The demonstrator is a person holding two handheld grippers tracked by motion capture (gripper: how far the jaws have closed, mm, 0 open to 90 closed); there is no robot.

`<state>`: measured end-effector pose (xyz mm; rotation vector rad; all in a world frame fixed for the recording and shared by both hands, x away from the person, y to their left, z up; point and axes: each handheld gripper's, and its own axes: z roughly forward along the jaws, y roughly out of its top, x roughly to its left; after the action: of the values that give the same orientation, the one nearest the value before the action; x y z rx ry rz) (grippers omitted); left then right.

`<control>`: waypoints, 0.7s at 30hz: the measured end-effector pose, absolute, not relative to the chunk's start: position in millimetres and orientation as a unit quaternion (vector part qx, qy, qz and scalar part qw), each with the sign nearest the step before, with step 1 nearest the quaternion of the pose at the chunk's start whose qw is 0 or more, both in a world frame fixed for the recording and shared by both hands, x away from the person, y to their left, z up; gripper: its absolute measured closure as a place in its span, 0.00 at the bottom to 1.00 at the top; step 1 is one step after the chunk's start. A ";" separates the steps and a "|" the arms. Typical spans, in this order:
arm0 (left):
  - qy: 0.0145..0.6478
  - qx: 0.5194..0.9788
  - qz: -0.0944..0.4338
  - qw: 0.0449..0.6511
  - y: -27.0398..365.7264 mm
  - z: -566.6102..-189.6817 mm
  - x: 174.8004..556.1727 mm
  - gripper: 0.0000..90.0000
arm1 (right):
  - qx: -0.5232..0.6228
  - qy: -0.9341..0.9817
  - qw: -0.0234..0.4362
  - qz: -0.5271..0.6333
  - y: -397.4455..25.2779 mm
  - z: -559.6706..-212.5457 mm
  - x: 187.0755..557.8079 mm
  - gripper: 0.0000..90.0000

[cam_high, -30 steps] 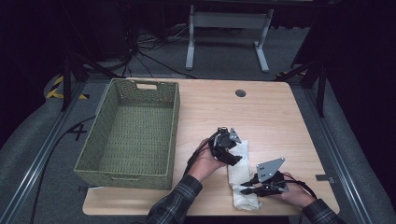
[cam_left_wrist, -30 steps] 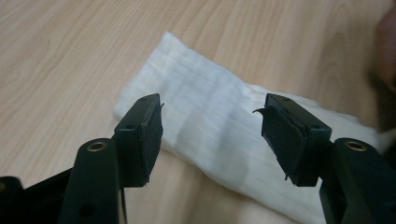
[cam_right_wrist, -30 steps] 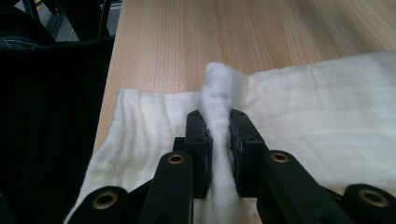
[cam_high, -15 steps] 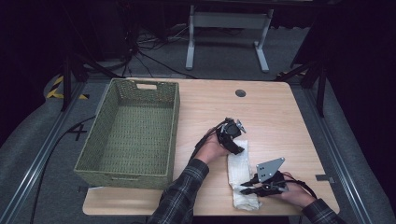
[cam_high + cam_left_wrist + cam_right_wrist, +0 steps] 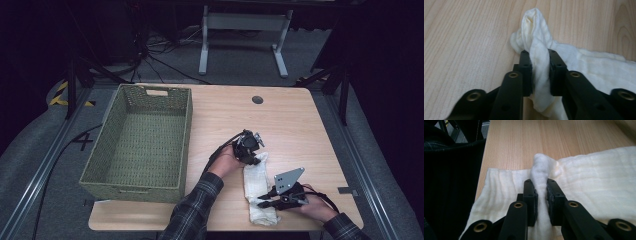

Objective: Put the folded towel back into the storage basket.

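**White cloth pinched at both ends**

White cloth [image 5: 259,192] is gripped at its far end by the left gripper [image 5: 540,72], whose jaws are clamped on a raised fold. A ridge nearer the other end is pinched by the right gripper [image 5: 541,195], probably so the cloth can be lifted or folded. The wicker basket [image 5: 135,185] sits well apart, beyond the left gripper

A white "4" marks the floor [image 5: 82,141].

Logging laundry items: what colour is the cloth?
The cloth is plain white to cream, clearest in the right gripper view.
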<state>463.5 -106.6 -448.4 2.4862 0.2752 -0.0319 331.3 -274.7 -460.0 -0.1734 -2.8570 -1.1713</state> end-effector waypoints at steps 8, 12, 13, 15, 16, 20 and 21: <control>0.116 0.942 -0.002 0.315 -100.2 -432.9 456.1 0.91 | -0.065 -0.916 0.043 -0.394 -271.7 -450.4 334.2 0.91; 0.123 0.939 0.018 0.321 -91.2 -412.7 450.7 0.91 | -0.069 -0.913 0.038 -0.399 -267.4 -441.2 338.8 0.91; 0.123 0.939 0.018 0.321 -91.2 -412.7 450.7 0.91 | -0.069 -0.913 0.038 -0.399 -267.4 -441.2 338.8 0.91; 0.126 0.937 0.031 0.323 -86.6 -399.1 447.4 0.91 | -0.069 -0.910 0.036 -0.408 -264.1 -432.0 341.3 0.91; 0.126 0.939 0.036 0.318 -84.3 -391.8 446.1 0.91 | -0.068 -0.908 0.036 -0.413 -262.7 -427.1 342.4 0.91; 0.132 0.935 0.055 0.324 -74.1 -363.5 441.8 0.91 | -0.055 -0.904 0.026 -0.423 -253.2 -406.4 347.8 0.91; 0.131 0.935 0.060 0.325 -71.9 -357.4 440.9 0.91 | -0.053 -0.904 0.021 -0.424 -250.7 -401.4 348.7 0.91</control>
<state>440.9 -71.9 -357.4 2.4497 0.3438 0.1560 348.7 -250.7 -401.4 -0.1646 -2.8016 -1.3136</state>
